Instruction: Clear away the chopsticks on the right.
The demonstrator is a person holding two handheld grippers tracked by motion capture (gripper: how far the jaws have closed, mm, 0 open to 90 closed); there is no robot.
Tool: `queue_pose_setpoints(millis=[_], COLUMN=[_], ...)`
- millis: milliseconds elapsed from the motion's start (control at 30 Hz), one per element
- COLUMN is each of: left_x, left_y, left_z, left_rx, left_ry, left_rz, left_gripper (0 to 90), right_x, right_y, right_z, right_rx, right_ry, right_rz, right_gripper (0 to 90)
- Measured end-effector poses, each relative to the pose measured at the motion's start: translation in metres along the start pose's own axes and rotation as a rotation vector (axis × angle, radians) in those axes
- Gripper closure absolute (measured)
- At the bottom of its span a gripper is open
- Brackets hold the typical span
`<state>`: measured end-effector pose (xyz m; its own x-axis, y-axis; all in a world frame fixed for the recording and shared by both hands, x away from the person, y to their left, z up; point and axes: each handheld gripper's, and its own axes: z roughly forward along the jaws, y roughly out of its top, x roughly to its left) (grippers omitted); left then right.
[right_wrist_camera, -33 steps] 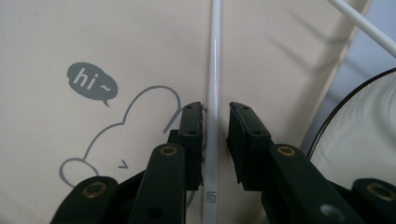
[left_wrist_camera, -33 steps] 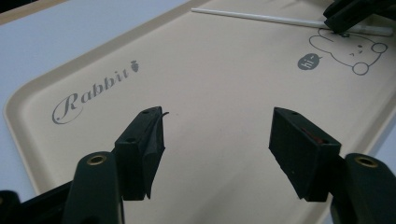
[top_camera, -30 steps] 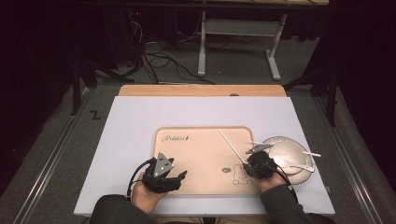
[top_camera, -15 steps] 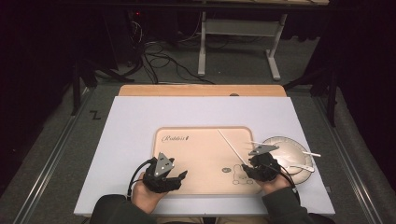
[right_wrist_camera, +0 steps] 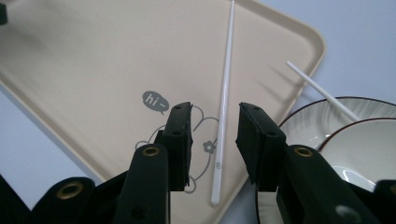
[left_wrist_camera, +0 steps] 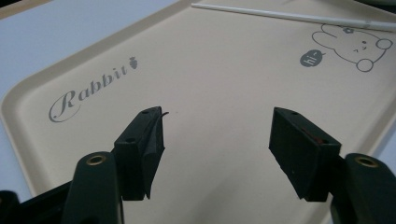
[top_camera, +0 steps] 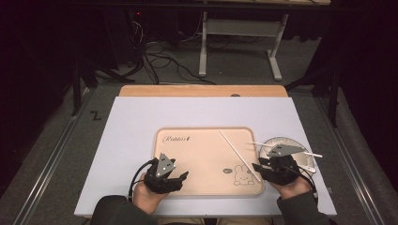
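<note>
Black two-jaw right gripper [right_wrist_camera: 215, 135] in my hand hangs above the near end of the white plastic chopstick [right_wrist_camera: 223, 109], jaws apart after just narrowing a little, with nothing clamped; that stick lies on the beige rectangular plastic tray [right_wrist_camera: 84, 70], over its rabbit drawing. To lift it cleanly I should drop straight down, square the pads across the stick and close slowly. Beyond, a second white chopstick [right_wrist_camera: 322, 95] rests across the white ceramic bowl [right_wrist_camera: 355, 140]. My left gripper [top_camera: 162, 176] hangs open over the tray's near left corner.
</note>
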<state>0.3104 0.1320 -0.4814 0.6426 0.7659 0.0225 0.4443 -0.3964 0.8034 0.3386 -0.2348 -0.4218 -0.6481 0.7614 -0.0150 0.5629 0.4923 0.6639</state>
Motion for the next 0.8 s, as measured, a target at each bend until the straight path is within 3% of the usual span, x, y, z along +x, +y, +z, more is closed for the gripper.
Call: queue_pose_setpoints(millis=[233,467,800], left_x=[0.001,0.001,-0.001], left_y=[0.000,0.000,0.000], left_z=[-0.001,0.000,0.002], left_rx=[0.001,0.007,0.016], left_ry=[0.000,-0.004,0.002], left_rz=[-0.002,0.001,0.012], left_gripper=[36.0,36.0,36.0], right_x=[-0.011,-0.019,-0.032], right_y=[0.002,0.004,-0.003], right_z=[-0.010,-0.019,-0.035], right_rx=[-0.028,-0.064,-0.130], right_ry=[0.019,0.033,0.071], right_rz=[0.022,0.012,0.068], right_gripper=[66.1,64.9,64.4])
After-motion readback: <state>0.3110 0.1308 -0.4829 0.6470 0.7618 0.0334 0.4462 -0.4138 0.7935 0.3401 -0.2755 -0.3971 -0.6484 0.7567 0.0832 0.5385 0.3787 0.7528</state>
